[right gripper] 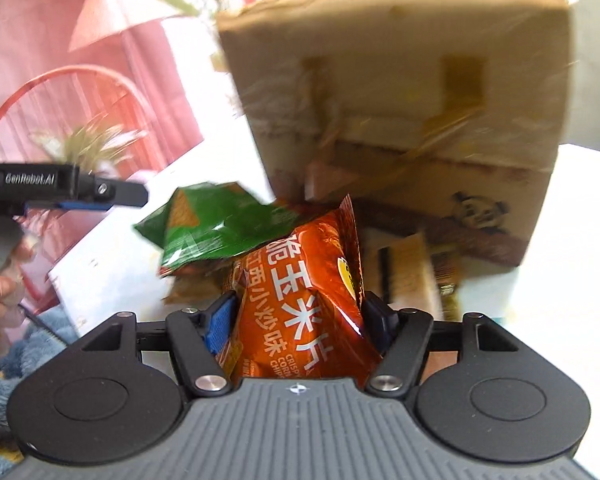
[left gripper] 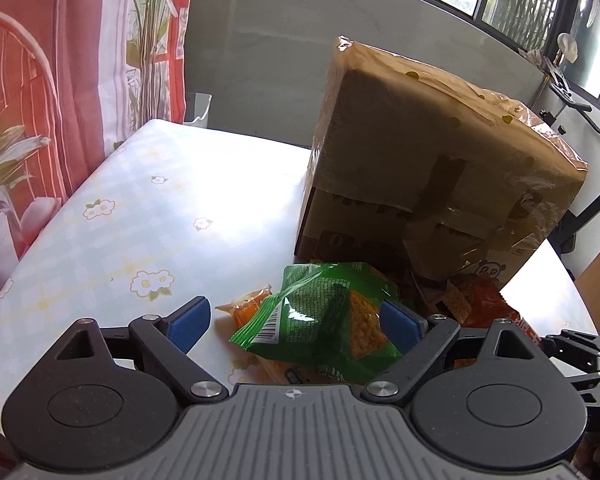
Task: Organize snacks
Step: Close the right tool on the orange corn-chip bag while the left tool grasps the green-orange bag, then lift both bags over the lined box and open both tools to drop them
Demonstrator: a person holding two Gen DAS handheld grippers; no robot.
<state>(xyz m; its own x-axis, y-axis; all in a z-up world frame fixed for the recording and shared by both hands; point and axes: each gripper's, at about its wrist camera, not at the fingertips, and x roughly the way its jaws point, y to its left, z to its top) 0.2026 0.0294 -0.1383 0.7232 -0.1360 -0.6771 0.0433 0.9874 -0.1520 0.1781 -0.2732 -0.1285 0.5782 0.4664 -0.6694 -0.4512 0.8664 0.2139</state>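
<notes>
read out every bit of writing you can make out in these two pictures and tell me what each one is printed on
"GenRobot.AI": on the left gripper.
"脆玉米片": on the orange bag.
"江西小炒味": same bag.
"CRISPY CORN CHIPS": same bag, partly cut off.
Green bag: barcode and fine print, too small to read.
Box: dark lettering and a panda-like logo, too blurred to read.

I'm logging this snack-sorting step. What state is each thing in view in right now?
cardboard box: upright on the table, taped, wrapped in film.
green snack bag: unopened, crumpled, lying atop other packets.
orange chip bag: sealed, between the right pads.
left hand-held gripper: open, straddling the green bag.
right hand-held gripper: closed on the orange bag.
</notes>
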